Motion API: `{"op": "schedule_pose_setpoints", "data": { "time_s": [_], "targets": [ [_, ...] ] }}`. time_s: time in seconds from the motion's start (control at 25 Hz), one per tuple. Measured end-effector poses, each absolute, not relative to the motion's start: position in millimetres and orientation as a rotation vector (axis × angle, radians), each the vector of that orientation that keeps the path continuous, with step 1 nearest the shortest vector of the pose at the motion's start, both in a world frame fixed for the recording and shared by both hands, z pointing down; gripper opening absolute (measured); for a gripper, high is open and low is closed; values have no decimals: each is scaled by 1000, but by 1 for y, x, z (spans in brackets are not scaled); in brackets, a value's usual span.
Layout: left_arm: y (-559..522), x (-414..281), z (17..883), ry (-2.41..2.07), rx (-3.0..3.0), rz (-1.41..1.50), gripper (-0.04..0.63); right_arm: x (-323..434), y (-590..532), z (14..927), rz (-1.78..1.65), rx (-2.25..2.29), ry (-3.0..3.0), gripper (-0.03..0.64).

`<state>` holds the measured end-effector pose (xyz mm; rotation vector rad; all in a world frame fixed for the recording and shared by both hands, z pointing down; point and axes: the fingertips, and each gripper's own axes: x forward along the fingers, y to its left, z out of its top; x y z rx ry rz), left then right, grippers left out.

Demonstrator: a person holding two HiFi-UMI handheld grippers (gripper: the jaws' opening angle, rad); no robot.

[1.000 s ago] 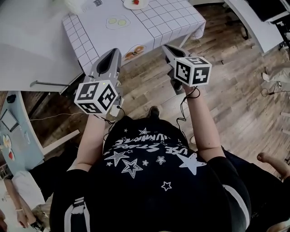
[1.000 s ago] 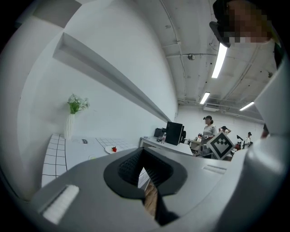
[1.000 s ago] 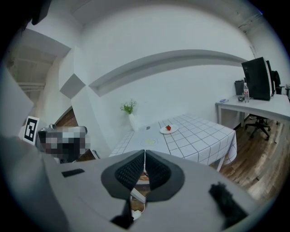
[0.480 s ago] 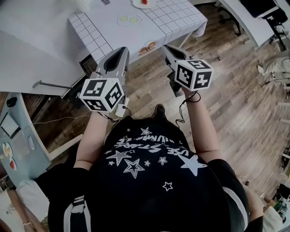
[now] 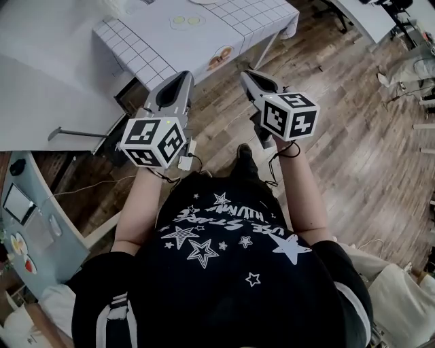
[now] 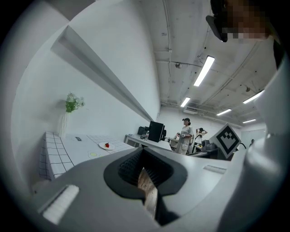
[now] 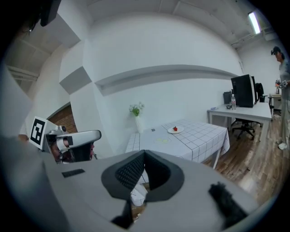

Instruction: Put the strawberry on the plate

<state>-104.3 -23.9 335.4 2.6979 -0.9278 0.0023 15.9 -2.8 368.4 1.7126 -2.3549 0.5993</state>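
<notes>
A red strawberry [image 7: 175, 129] lies on a small white plate [image 7: 171, 131] on a table with a white checked cloth [image 7: 199, 140], far ahead of me. The left gripper view shows the same strawberry [image 6: 107, 145] and plate [image 6: 103, 147], small and distant. In the head view my left gripper [image 5: 182, 75] and right gripper [image 5: 246, 72] are held side by side over the wooden floor, short of the table's near edge [image 5: 136, 58]. Both sets of jaws meet at their tips with nothing between them. The right gripper view also catches the left gripper [image 7: 74, 137].
A vase of flowers [image 7: 136, 111] stands at the table's far end. A round mat with two yellow pieces [image 5: 185, 20] lies on the cloth. To the right are a desk with a monitor [image 7: 242, 90] and an office chair [image 7: 244, 127]. People [image 6: 186, 135] stand farther back.
In the head view the table has slid toward the top edge, and the plate with the strawberry has left the picture. Both grippers stay shut and side by side.
</notes>
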Motion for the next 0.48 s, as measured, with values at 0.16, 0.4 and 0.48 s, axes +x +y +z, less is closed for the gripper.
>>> {"op": "schedule_pose_setpoints", "data": {
  "time_s": [0.16, 0.4, 0.48],
  "targets": [
    [-16, -105, 338, -893, 2703, 5, 6, 13, 13, 372, 607, 1739, -2332, 14],
    [-11, -106, 338, -868, 2708, -13, 6, 14, 25, 373, 602, 1754, -2306, 14],
    [-10, -106, 338, -870, 2710, -6, 6, 15, 28, 373, 599, 1758, -2301, 14]
  ]
}}
